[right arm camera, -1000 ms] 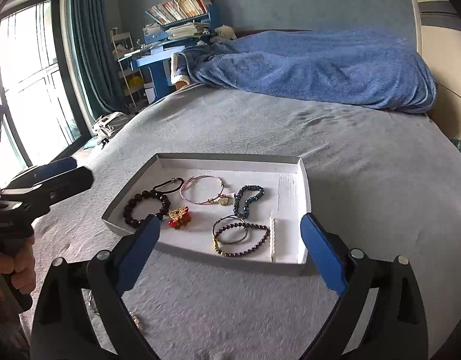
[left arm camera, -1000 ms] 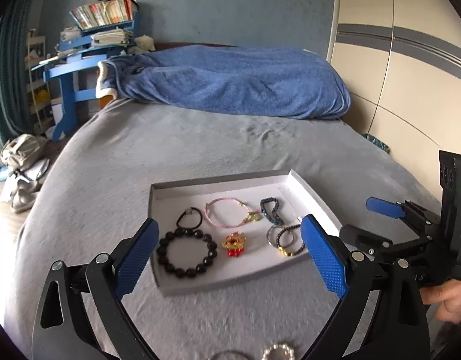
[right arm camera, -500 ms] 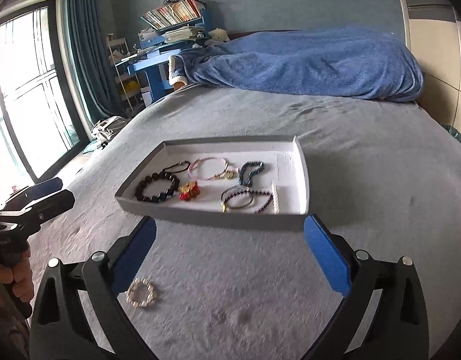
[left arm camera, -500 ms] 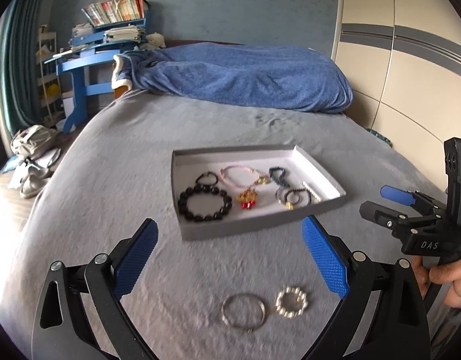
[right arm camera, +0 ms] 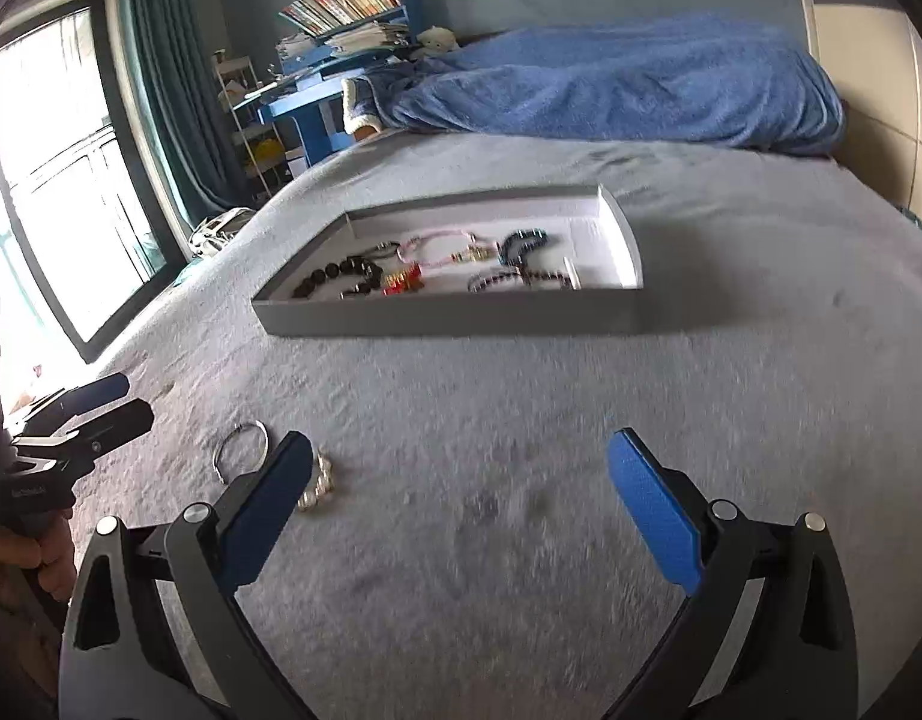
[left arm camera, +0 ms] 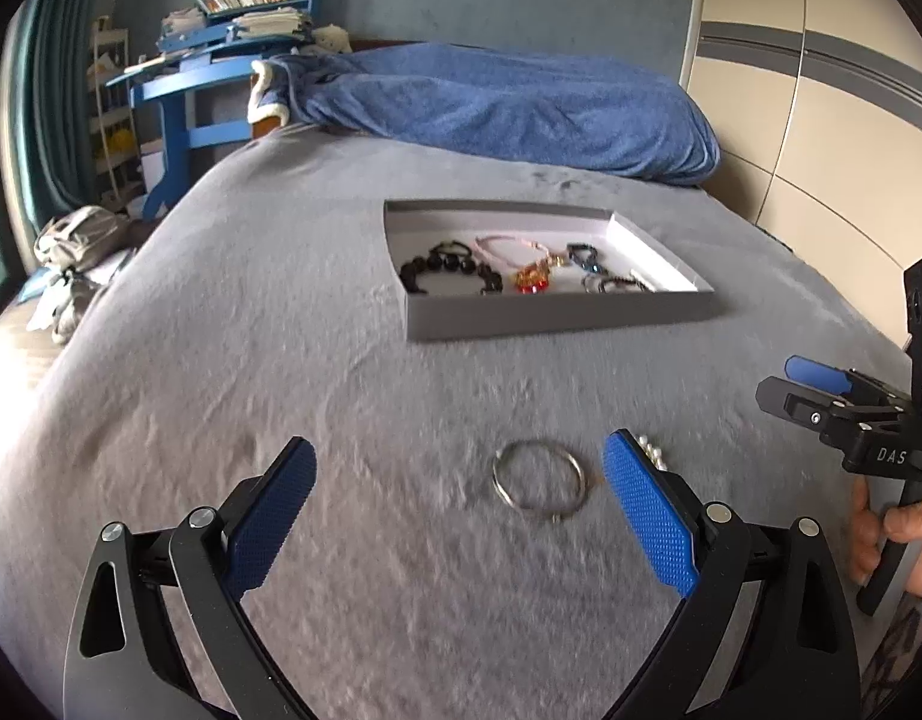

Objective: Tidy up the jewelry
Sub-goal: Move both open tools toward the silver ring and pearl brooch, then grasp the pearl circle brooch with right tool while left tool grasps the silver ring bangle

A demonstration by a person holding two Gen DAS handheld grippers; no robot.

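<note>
A grey tray (left arm camera: 557,315) (right arm camera: 449,321) rests on the grey bedspread and holds several bracelets, among them black beads (left arm camera: 443,267) and a red-gold charm (left arm camera: 533,281). Nearer to me a silver bangle (left arm camera: 539,479) (right arm camera: 240,450) lies flat on the cover. A pearl bracelet (left arm camera: 652,455) (right arm camera: 318,483) sits just to its right, partly hidden by a finger. My left gripper (left arm camera: 460,501) is open, low over the bed, with the bangle lying between its fingers. My right gripper (right arm camera: 460,498) is open over bare cover, its left finger beside the pearl bracelet.
A blue blanket (left arm camera: 509,108) is heaped at the head of the bed. Behind it at the left stands a blue desk (left arm camera: 185,90) with books. Bags (left arm camera: 80,240) lie on the floor at the left. A wardrobe (left arm camera: 821,120) runs along the right.
Both grippers have drawn back from the tray and dropped lower toward the near part of the bed. The bangle and pearl bracelet have come into view close to the fingers.
</note>
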